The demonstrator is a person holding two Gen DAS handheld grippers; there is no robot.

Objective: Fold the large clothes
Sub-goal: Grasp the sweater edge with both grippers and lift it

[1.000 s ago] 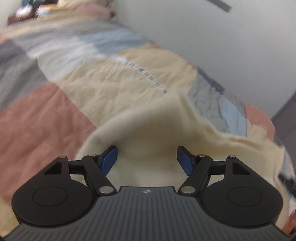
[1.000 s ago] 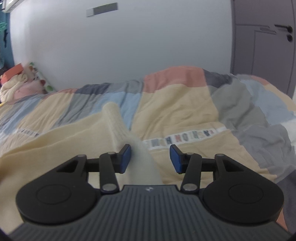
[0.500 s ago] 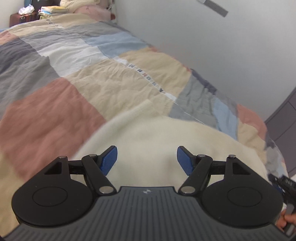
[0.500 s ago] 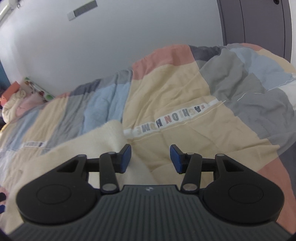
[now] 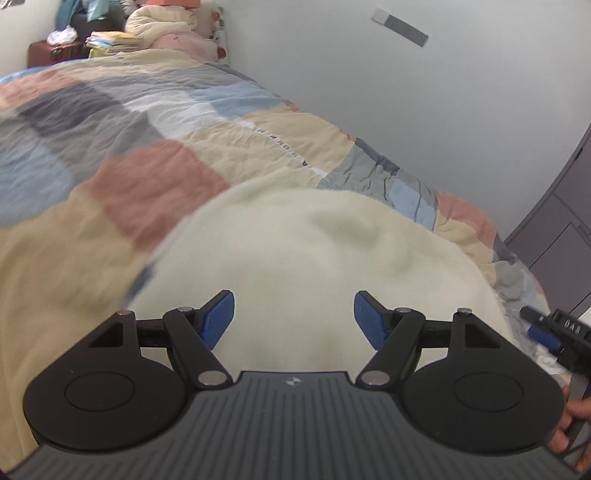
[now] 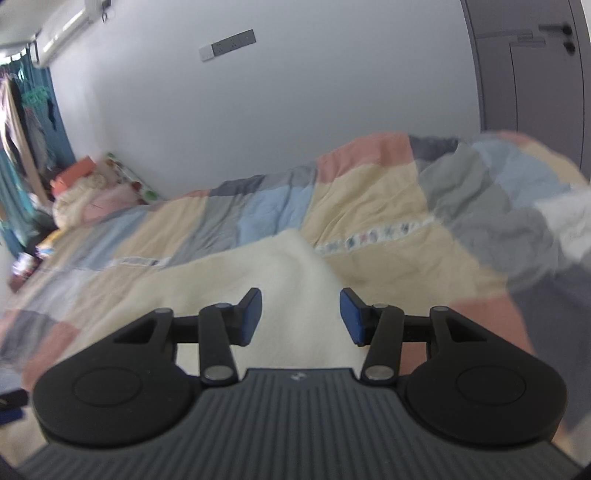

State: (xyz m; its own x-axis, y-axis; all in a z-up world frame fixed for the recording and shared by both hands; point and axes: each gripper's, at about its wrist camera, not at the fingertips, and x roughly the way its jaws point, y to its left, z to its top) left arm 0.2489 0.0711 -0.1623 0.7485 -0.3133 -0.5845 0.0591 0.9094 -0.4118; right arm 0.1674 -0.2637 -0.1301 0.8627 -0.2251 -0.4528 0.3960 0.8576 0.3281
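Left hand-held gripper [image 5: 293, 315] and right hand-held gripper [image 6: 301, 314] both spread, level above cream fleece garment [image 5: 314, 251] on patchwork quilt [image 5: 147, 184].

Ahead of the jaws lies a bed with a patchwork quilt [image 5: 192, 122] in beige, grey, blue and pink. A plain pale wall [image 6: 295, 110] stands behind it. To the right is a grey door [image 6: 532, 66]; high left, an air conditioner [image 6: 62, 26].

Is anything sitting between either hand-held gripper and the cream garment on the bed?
Nothing visible. The cream garment lies directly ahead of the open left hand-held gripper, and its corner runs between the open fingers of the right hand-held gripper. Only the patchwork quilt surrounds it.
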